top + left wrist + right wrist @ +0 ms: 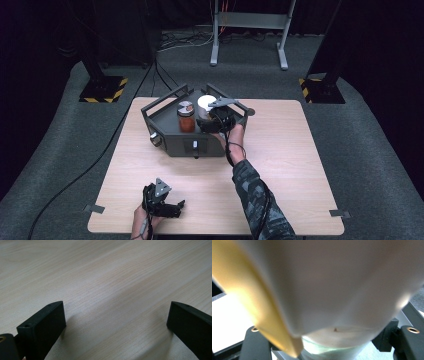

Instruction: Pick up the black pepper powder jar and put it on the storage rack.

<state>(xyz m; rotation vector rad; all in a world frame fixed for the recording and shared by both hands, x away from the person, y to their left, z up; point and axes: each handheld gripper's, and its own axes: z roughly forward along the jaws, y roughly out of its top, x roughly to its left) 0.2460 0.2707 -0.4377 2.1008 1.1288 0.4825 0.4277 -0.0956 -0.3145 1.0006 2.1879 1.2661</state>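
A dark grey tray (172, 144) with raised handles stands at the middle back of the wooden table (280, 150). Inside it stands a jar (186, 119) of orange-red contents under a grey lid. Beside that jar is a white-topped container (205, 102), and my right gripper (216, 119) reaches into the tray and is shut on it. In the right gripper view the white container (337, 290) with a yellow label (249, 295) looms very close between the jaws of the right gripper (329, 345). My left gripper (176, 209) rests near the table's front edge, open, with bare wood (105, 270) between the tips of the left gripper (116, 310).
Grey carpet surrounds the table. Black cables (100, 150) trail across the floor on the left. Two posts on hazard-striped bases (104, 90) stand at the back corners, and a metal stand (248, 30) is behind the table.
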